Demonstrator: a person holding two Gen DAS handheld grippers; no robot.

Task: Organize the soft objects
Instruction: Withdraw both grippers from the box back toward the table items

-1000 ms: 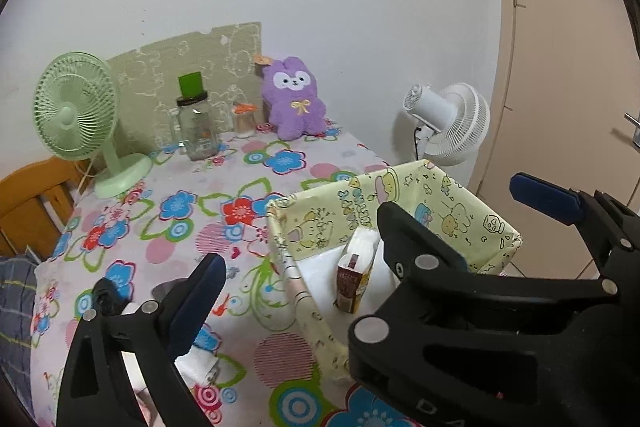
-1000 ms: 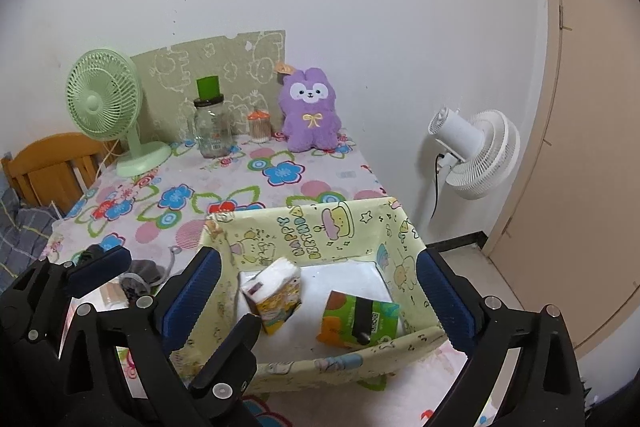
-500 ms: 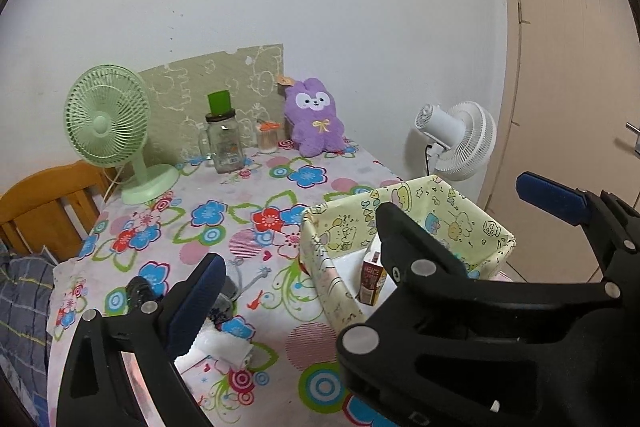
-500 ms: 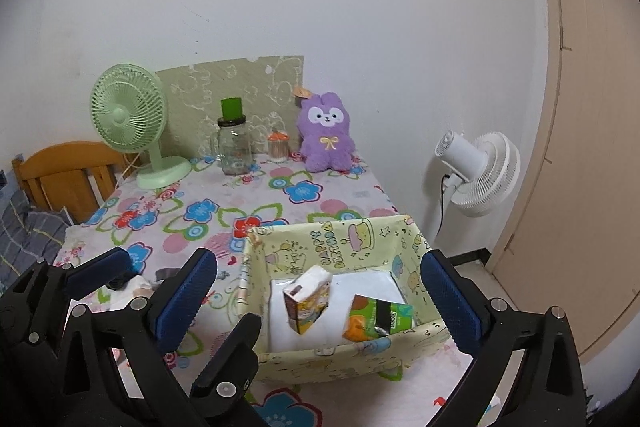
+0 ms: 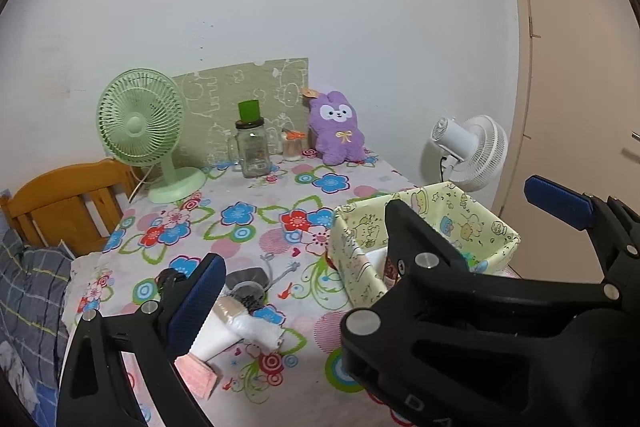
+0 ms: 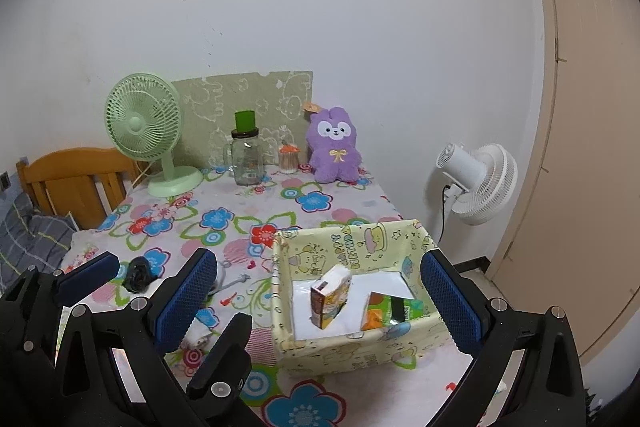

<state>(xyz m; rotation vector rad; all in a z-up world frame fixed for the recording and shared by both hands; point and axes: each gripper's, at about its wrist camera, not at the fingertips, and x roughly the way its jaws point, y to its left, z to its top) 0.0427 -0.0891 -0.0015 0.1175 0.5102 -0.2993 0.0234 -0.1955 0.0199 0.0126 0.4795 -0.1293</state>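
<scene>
A yellow cartoon-print fabric box (image 6: 352, 347) stands at the table's front right and holds two tissue packs, one orange (image 6: 330, 297) and one green (image 6: 390, 311); the box also shows in the left wrist view (image 5: 496, 227). A purple plush rabbit (image 6: 335, 147) sits at the back by the wall, also in the left wrist view (image 5: 338, 133). Soft items lie at the front left: a white roll (image 5: 256, 331), a pink cloth (image 5: 196, 375), a dark grey piece (image 5: 246, 279). My left gripper (image 5: 380, 251) and right gripper (image 6: 316, 299) are both open, empty, held above the table's near edge.
A green desk fan (image 6: 148, 131), a glass jar with green lid (image 6: 246, 155), a small jar (image 6: 289, 159) and a green board stand along the back. A black object (image 6: 138, 277) lies front left. A white floor fan (image 6: 478, 183), a wooden chair (image 6: 76, 179) and a door flank the table.
Both grippers have drawn back and up from the box. The table and box look farther away, and the soft items at the front left have come into view. Both stay open.
</scene>
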